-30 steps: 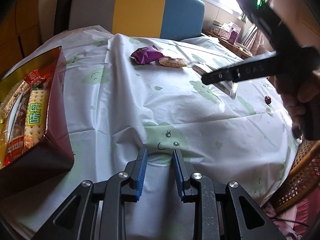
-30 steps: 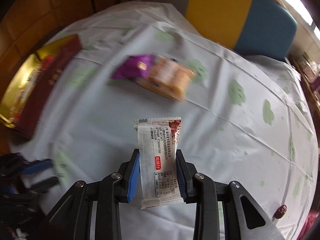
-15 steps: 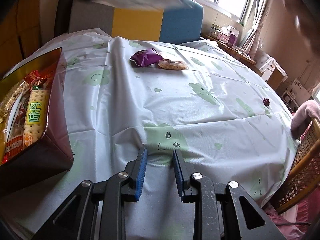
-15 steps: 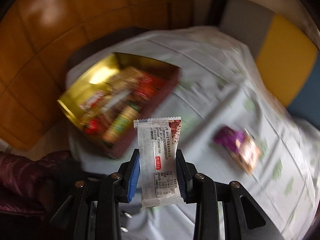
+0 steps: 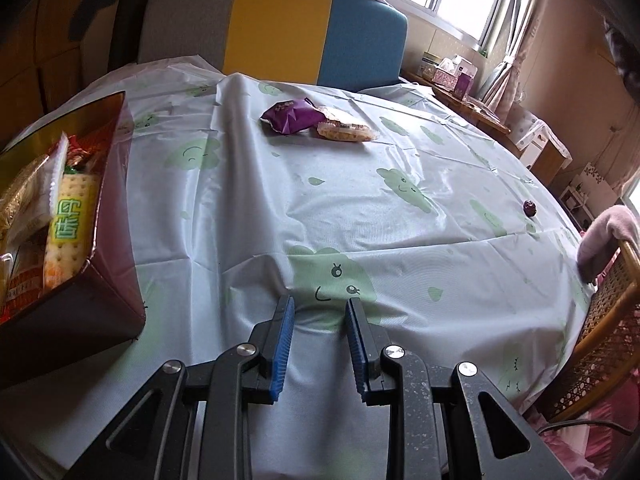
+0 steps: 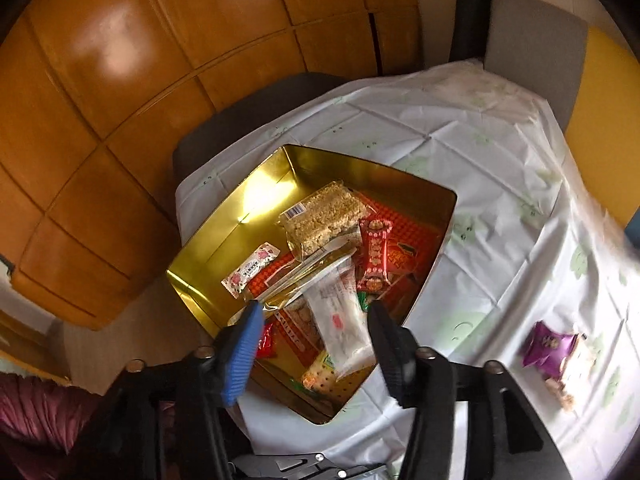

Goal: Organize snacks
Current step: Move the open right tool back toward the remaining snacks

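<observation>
Your right gripper [image 6: 312,320], jaws just opening, frees the white packet [image 6: 340,320] above the box [image 6: 256,196]; it could catch the near rim. Left gripper [image 5: 320,320] jaws stand apart, empty.

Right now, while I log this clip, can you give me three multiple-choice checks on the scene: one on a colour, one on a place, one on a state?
1. The snack box is lined in: A gold; B silver; C green.
2. The purple packet lies: A in the snack box; B on the tablecloth, against a clear-wrapped snack; C on the floor.
3. The right hand-held gripper is: A shut on the purple packet; B shut on nothing; C open above the snack box.

Answers: 1 A, its inner walls shine gold. 2 B, it sits out on the cloth, touching the clear pack. 3 C, its jaws have just been opening, and the white packet hangs loose between them over the box.
</observation>
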Demonstrator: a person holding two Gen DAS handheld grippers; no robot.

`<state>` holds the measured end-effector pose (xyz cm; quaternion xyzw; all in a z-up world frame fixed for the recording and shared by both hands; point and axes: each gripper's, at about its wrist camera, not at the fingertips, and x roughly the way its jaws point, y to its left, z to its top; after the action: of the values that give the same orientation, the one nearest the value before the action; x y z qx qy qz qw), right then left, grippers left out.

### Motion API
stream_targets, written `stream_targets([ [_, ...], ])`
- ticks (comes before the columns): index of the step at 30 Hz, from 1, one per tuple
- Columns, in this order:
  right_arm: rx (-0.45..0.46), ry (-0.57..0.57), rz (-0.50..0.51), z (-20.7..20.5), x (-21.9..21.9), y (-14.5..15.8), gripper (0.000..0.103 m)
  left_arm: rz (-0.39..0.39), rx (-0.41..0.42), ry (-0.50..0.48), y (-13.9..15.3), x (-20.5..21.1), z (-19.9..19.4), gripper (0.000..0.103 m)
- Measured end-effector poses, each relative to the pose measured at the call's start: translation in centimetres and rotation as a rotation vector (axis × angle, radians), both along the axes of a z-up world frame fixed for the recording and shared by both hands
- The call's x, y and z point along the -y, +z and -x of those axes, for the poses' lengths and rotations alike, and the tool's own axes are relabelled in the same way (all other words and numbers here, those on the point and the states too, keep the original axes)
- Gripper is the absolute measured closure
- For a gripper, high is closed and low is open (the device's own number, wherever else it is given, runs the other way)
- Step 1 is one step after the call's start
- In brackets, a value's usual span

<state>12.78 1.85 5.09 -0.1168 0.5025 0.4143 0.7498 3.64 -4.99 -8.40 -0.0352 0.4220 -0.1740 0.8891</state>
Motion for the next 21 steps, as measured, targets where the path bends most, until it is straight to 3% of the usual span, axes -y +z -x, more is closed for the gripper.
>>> stream_targets([
  [12, -0.028, -0.163, -0.002, -0.7, 7.3, -1.5, 0.047, -0.014, 0.007, 0.003, 0.0, 0.3, 0.2, 0.076],
  [21, -0.052, -0.334, 0.042, -0.7, 16.1, -3.1, 0.047, -0.020, 0.004, 0.003, 0.0, 0.4, 0.1, 0.076],
])
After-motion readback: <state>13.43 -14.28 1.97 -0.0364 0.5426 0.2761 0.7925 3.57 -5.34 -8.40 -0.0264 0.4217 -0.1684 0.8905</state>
